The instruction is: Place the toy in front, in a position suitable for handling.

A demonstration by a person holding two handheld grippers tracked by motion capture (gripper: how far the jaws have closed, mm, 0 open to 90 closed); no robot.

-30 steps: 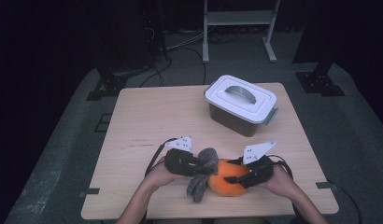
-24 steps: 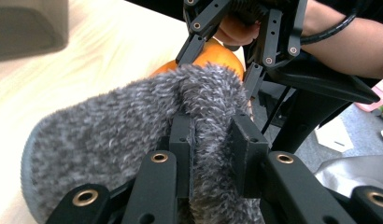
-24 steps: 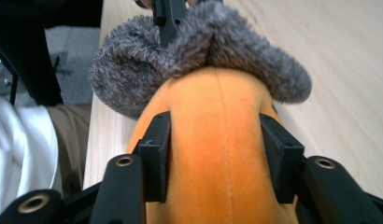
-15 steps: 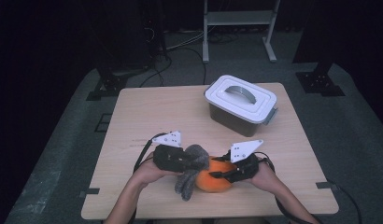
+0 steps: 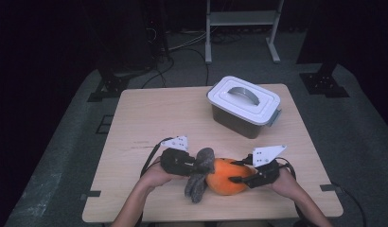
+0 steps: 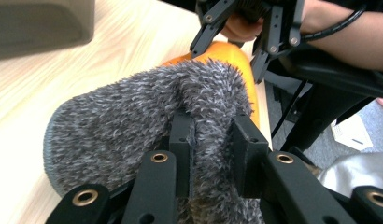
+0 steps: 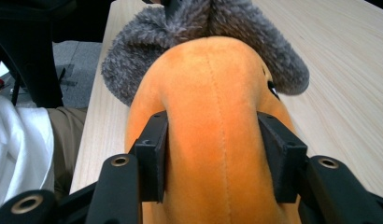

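The round orange plush toy [image 7: 217, 135] is short-napped velvety cloth, smooth and matt, with a stitched seam down its middle. Its shaggy grey fleece part [image 6: 133, 126] is long-piled and rough-looking. The pale wooden tabletop [image 5: 159, 118] shows fine grain and a matt finish. The lidded white and grey plastic box [image 5: 244, 106] looks smooth, faintly glossy. Both grippers' jaws are matt black plastic with brass-coloured metal eyelets.

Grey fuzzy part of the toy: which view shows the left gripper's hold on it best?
Left gripper view: the grey fuzzy part sits pinched between its jaws. High view shows it small; right gripper view shows it behind the orange body.
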